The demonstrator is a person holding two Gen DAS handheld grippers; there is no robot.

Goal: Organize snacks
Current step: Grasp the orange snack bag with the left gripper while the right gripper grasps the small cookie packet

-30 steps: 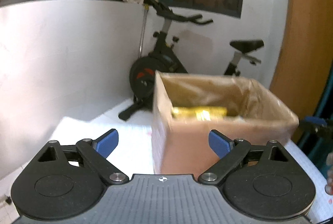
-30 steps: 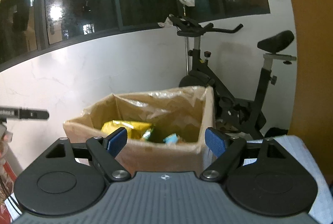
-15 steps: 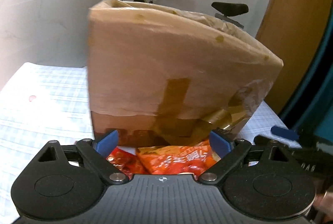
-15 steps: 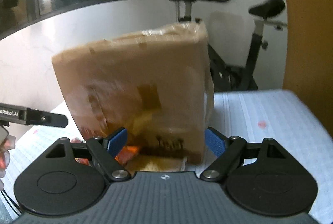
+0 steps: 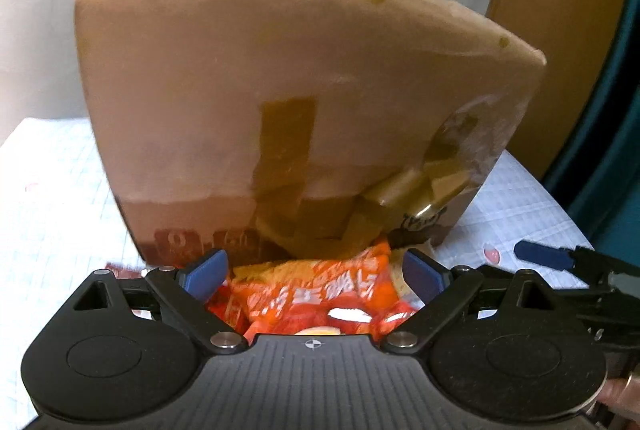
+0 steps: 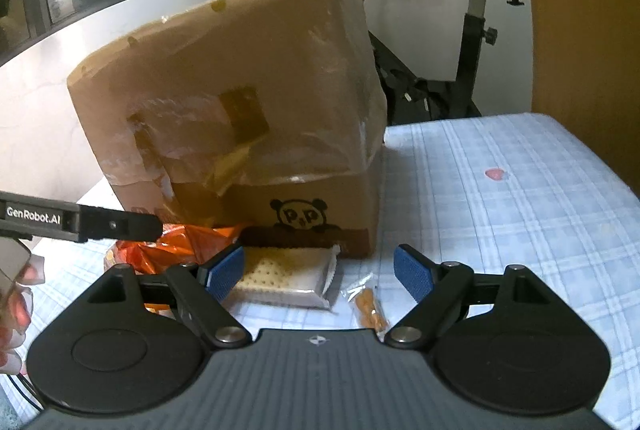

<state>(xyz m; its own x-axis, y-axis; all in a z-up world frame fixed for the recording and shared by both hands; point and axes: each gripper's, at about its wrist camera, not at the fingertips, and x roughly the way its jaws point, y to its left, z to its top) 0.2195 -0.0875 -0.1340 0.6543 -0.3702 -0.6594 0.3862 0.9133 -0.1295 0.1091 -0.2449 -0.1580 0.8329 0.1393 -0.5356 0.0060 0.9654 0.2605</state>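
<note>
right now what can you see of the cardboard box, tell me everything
The cardboard box is brown, patched with glossy clear and brown tape, with a panda logo printed low on one side. It stands on the checked tablecloth; its top opening is out of sight from this low angle. An orange snack bag and a cracker packet lie against its base. Neither the left gripper nor the right gripper touches it.
</note>
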